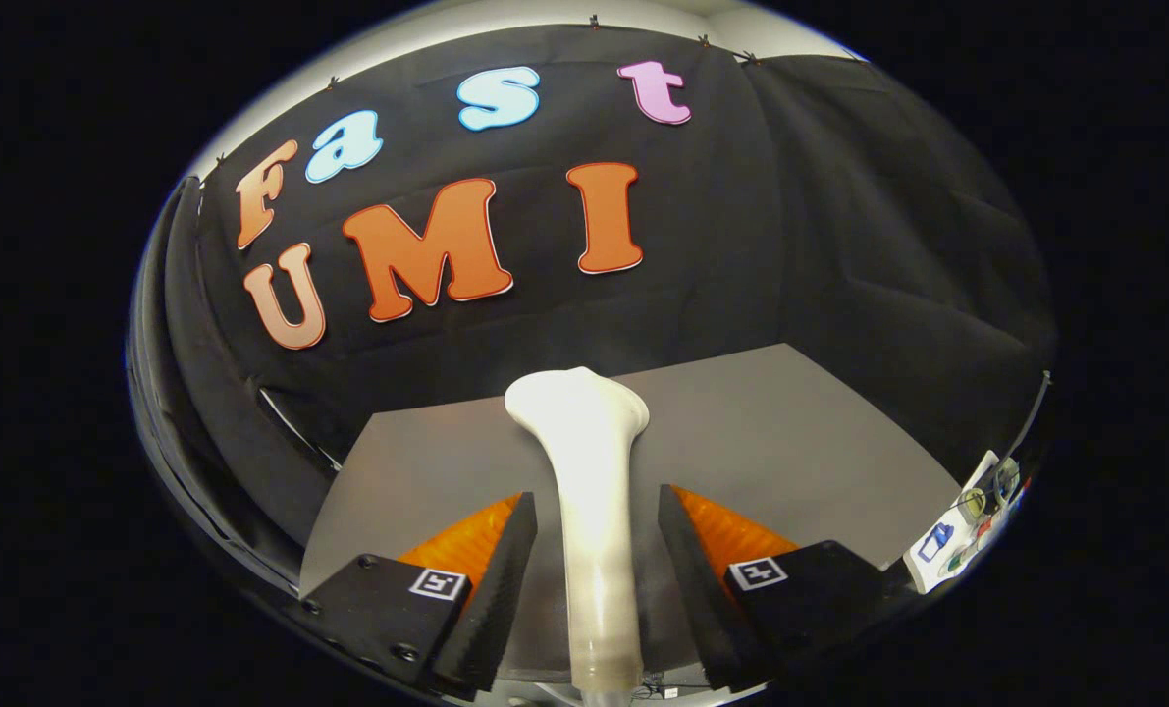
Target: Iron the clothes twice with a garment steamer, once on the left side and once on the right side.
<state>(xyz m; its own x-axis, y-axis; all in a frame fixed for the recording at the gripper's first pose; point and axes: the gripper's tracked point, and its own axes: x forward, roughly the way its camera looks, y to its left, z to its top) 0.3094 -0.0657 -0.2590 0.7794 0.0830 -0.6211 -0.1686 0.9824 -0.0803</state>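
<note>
Steamer (589, 471) upright between open jaws, head forward.

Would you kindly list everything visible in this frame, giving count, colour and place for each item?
garment steamer: one, white, standing upright between the fingers, its flared head rising beyond their tips.
table: one, grey, flat beneath and beyond the steamer, running back to the booth wall.
booth wall: one, black cloth, behind the table.
card: one, white with small coloured marks, at the table's near right corner, past the right finger.
gripper: one, fingers on either side of the steamer's neck with a gap showing on each side; whether they press on it cannot be told.
</note>
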